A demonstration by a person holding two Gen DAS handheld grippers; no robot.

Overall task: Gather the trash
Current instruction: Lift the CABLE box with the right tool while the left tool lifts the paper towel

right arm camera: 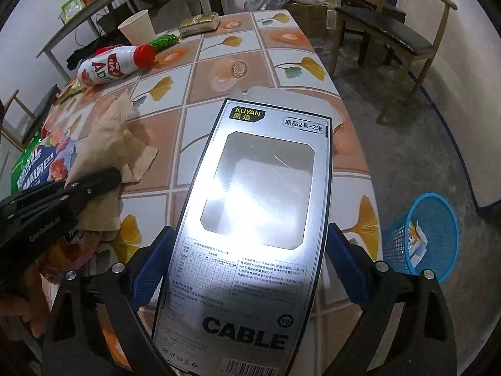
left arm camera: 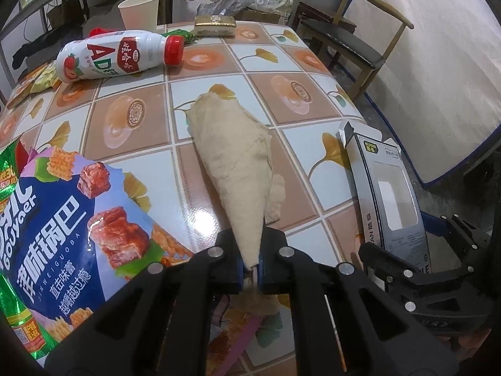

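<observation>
Left gripper fingers clamp crumpled beige paper napkin; right gripper fingers hold silver cardboard cable box. Next, likely: carry both to blue mesh wastebasket.

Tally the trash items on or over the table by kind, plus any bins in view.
Paper cup: 1
Drink bottle: 1
Snack bag: 1
Crumpled paper, in left gripper: 1
Cable box, in right gripper: 1
Gold packet: 1
Blue bin: 1
Total: 7

Crumpled beige paper pinched at its lower tip, centre frame; silver cable box flat, flap open, centre; blue mesh bin lower right, floor.
</observation>
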